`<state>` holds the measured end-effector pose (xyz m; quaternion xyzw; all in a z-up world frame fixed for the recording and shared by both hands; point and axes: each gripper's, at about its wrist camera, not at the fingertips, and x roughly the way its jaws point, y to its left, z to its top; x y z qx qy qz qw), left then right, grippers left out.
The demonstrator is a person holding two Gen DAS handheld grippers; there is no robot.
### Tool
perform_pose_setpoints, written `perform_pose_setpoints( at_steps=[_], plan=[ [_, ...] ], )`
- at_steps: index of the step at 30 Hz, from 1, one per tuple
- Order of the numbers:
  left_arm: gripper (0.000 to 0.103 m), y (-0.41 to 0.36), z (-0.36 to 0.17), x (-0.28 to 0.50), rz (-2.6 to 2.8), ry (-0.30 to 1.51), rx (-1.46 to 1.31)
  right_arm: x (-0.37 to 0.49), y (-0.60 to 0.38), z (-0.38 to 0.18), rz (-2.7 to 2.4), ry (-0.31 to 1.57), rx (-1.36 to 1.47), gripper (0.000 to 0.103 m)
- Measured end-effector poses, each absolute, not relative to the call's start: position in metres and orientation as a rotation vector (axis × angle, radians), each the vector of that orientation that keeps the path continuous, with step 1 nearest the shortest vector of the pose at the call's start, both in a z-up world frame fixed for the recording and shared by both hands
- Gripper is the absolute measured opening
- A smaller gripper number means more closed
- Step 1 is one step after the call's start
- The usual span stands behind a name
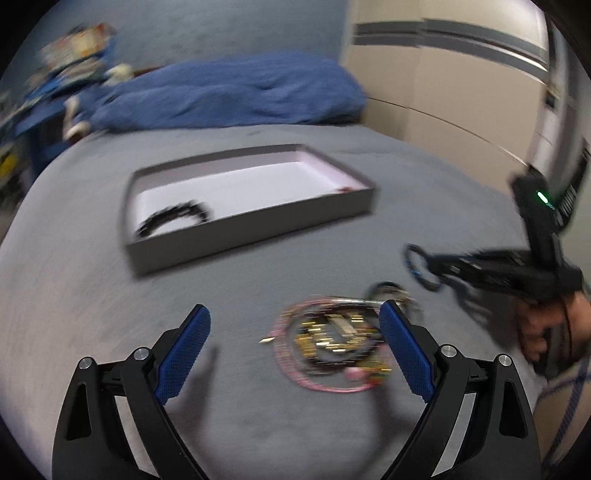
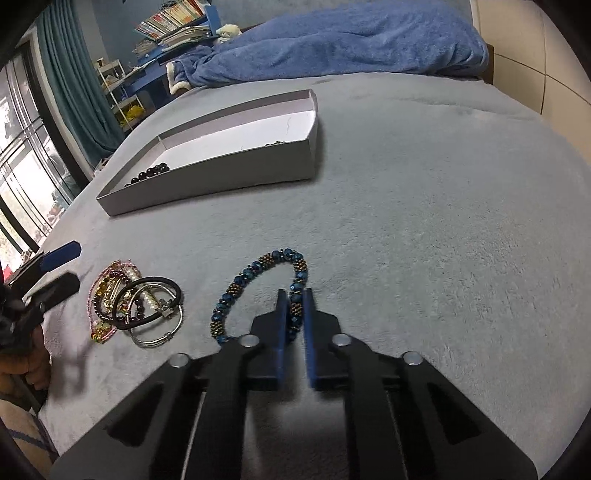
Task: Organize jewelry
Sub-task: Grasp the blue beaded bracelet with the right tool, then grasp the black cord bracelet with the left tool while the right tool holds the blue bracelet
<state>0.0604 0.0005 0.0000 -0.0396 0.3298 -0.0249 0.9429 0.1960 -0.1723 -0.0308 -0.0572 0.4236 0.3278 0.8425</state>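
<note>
A shallow grey cardboard box with a white floor (image 2: 236,162) lies on the grey plush bedspread (image 2: 424,221), a black bead bracelet (image 2: 149,173) already inside. The blue-and-bronze beaded bracelet (image 2: 255,273) is pinched by the right gripper (image 2: 295,306); carrying it to the box is judged next. The left gripper (image 1: 295,325) is spread wide over the tangled jewelry pile (image 1: 332,339).

A grey plush bed (image 2: 424,192) is filling the room, a crumpled blue blanket (image 2: 332,40) lying along its far edge. Daylight is entering through a tall window (image 2: 22,162) beside teal curtains (image 2: 70,81); books (image 2: 173,22) are crowding a blue shelf.
</note>
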Motion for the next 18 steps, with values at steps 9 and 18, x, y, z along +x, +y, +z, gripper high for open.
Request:
perform_pose_setpoints(
  at_steps=[9, 18],
  plan=[
    [0.048, -0.045, 0.0, 0.081, -0.234, 0.732, 0.074, 0.197, -0.171, -0.031, 0.7, 0.902, -0.128, 0.008],
    [0.033, -0.068, -0.006, 0.084, -0.281, 0.746, 0.207, 0.2, -0.173, -0.033, 0.709, 0.914, -0.106, 0.008]
  ],
)
